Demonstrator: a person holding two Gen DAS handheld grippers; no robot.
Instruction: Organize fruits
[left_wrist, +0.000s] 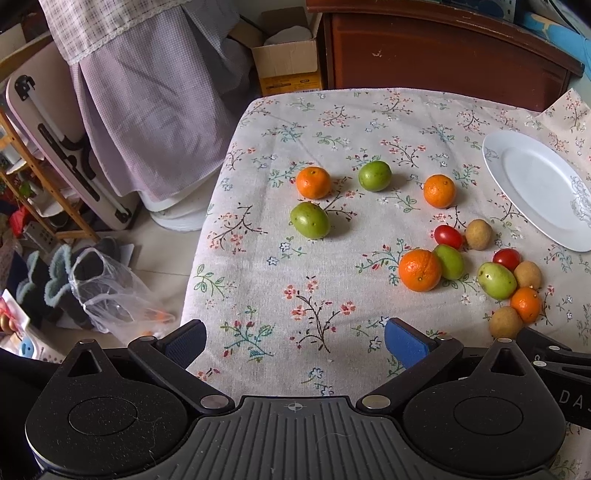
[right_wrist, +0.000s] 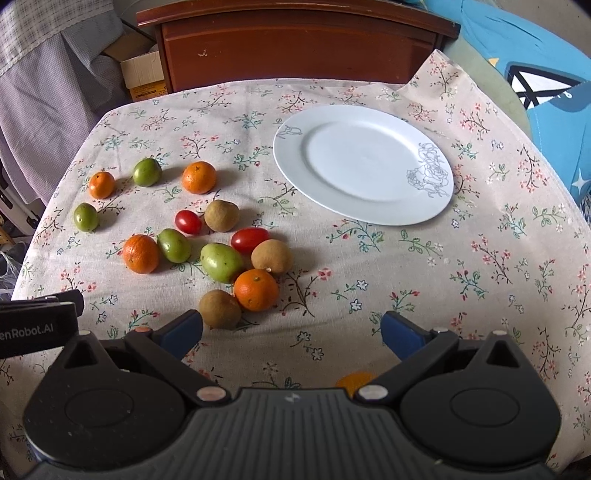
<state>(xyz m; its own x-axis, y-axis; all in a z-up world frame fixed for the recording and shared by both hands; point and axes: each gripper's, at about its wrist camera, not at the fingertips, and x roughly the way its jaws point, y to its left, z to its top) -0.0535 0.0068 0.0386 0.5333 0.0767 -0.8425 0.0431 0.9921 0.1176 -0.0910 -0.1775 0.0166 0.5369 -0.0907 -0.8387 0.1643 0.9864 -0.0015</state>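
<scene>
Your left wrist camera sat just behind the left claw (left_wrist: 295, 343), looking forward and down over the near left part of the tabletop (left_wrist: 332, 122), with the floor beyond its left edge in view. Your right wrist camera looked the same way from behind the right claw (right_wrist: 291, 334), set further right. Both views shared the scattered fruit (right_wrist: 221, 262) and the white plate (right_wrist: 291, 162), which lay at the left view's right edge.

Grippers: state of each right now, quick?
Left gripper: open, holding nothing.
Right gripper: open, holding nothing.
</scene>
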